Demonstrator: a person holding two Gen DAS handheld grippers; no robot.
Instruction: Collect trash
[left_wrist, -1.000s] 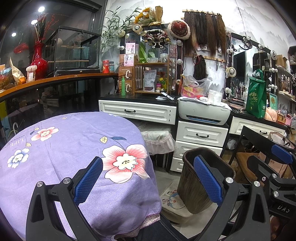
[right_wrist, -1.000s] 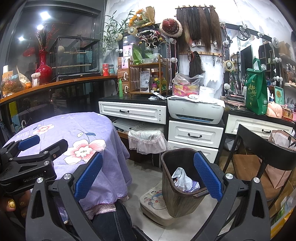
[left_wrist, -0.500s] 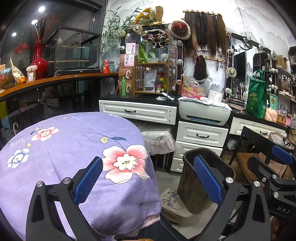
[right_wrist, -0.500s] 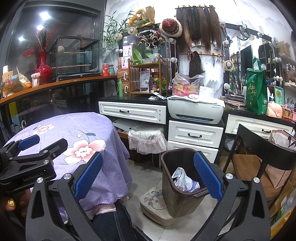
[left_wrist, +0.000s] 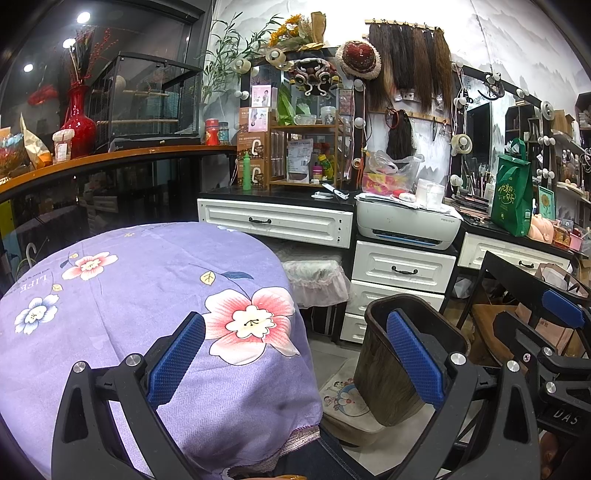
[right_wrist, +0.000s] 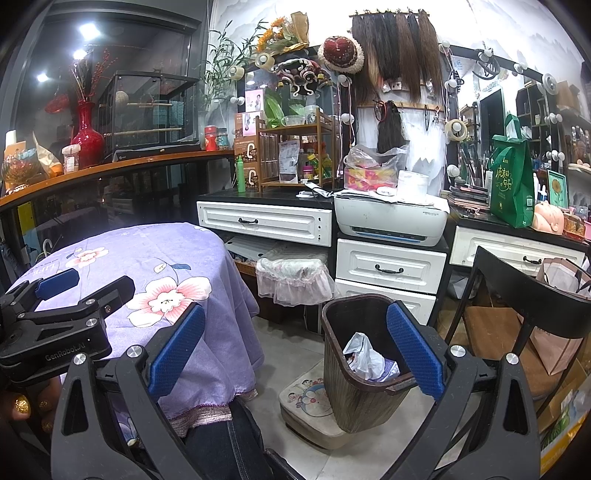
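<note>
A dark brown trash bin (right_wrist: 360, 365) stands on the floor beside a round table under a purple flowered cloth (right_wrist: 122, 273). Crumpled white trash (right_wrist: 364, 356) lies inside the bin. The bin also shows in the left wrist view (left_wrist: 388, 369). My right gripper (right_wrist: 295, 350) is open and empty, held above the floor in front of the bin. My left gripper (left_wrist: 295, 354) is open and empty over the table's near edge (left_wrist: 221, 387); it also shows in the right wrist view (right_wrist: 70, 295). The right gripper shows at the right of the left wrist view (left_wrist: 554, 332).
A cartoon floor mat (right_wrist: 306, 402) lies under the bin. A black chair (right_wrist: 524, 306) with a paper bag stands to the right. White drawers (right_wrist: 389, 269), a printer (right_wrist: 391, 219) and a frilled stool (right_wrist: 293, 275) line the back. My leg (right_wrist: 229, 439) is below.
</note>
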